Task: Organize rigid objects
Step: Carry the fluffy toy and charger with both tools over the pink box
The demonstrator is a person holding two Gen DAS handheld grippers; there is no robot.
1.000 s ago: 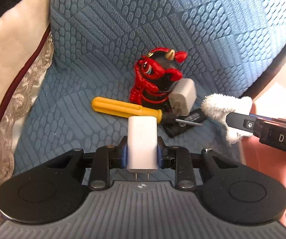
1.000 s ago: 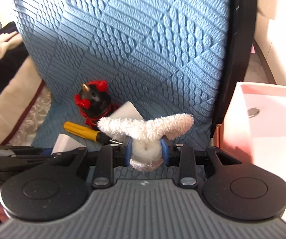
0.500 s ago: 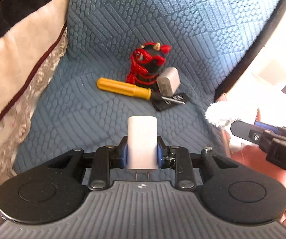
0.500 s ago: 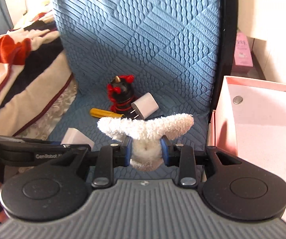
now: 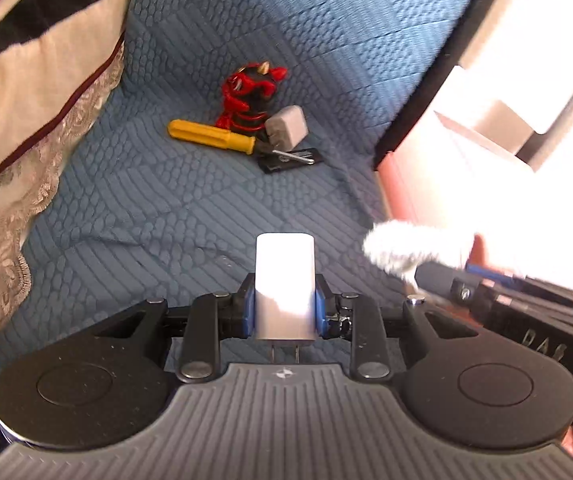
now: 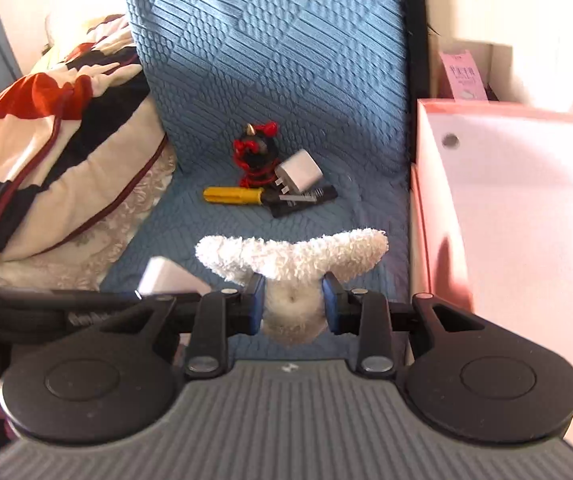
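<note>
Blue quilted seat (image 5: 190, 200) below, I keep my left hand-held gripper (image 5: 284, 314) clamped on a white charger (image 5: 284, 280) and my right hand-held gripper (image 6: 292, 308) on a fluffy white toy (image 6: 290, 256), presumably bound for the pink box (image 6: 438, 208) beside it.

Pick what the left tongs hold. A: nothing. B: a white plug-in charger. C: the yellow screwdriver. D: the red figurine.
B: the left tongs are clamped on a white charger, prongs toward the camera; the screwdriver and figurine lie on the blue seat.
</note>
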